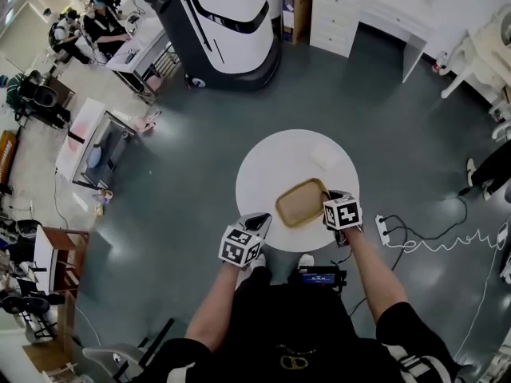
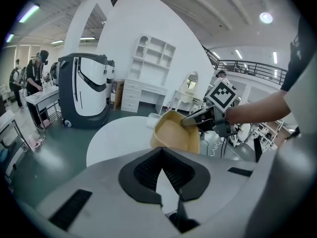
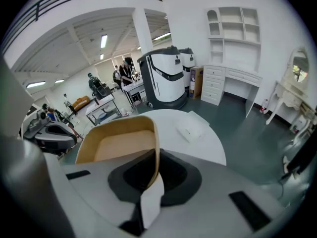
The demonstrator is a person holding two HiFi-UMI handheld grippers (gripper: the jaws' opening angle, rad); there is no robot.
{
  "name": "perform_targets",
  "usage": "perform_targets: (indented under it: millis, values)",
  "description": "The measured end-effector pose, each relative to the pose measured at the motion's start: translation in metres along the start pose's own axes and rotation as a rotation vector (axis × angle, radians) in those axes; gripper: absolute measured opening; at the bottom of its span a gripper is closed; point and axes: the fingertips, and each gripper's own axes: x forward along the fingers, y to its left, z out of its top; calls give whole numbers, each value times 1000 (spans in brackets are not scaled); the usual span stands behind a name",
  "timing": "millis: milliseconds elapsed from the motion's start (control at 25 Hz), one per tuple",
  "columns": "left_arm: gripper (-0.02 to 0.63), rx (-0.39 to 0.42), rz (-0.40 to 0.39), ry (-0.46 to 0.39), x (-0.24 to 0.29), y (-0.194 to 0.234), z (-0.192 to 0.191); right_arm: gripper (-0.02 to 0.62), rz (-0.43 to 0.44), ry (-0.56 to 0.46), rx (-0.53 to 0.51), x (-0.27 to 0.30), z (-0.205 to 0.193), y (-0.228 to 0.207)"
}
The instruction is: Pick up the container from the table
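Note:
A tan, shallow, rounded-rectangle container point(image 1: 300, 203) hangs over the round white table point(image 1: 271, 162). My right gripper point(image 1: 326, 203) is shut on its right rim. In the right gripper view the container wall point(image 3: 119, 143) runs straight into the closed jaws of that gripper point(image 3: 150, 182). The left gripper view shows the container point(image 2: 174, 133) tilted, apparently raised off the tabletop, with the right gripper point(image 2: 195, 119) pinching its edge. My left gripper point(image 1: 259, 223) sits at the table's near-left edge, shut and holding nothing, a short way from the container.
A flat white packet point(image 1: 324, 155) lies on the far right of the table. On the grey floor are a power strip with cables point(image 1: 383, 228) to the right. A large white-and-black machine point(image 1: 223, 30) and white furniture point(image 1: 375, 6) stand beyond. People work at tables far left.

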Motion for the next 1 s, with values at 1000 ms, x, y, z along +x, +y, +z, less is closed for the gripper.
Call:
perform_targets:
  millis: [1000]
  values:
    - [9,107,-67,5,2,-15,17,75,-49,-98,156,-57,-15,-1]
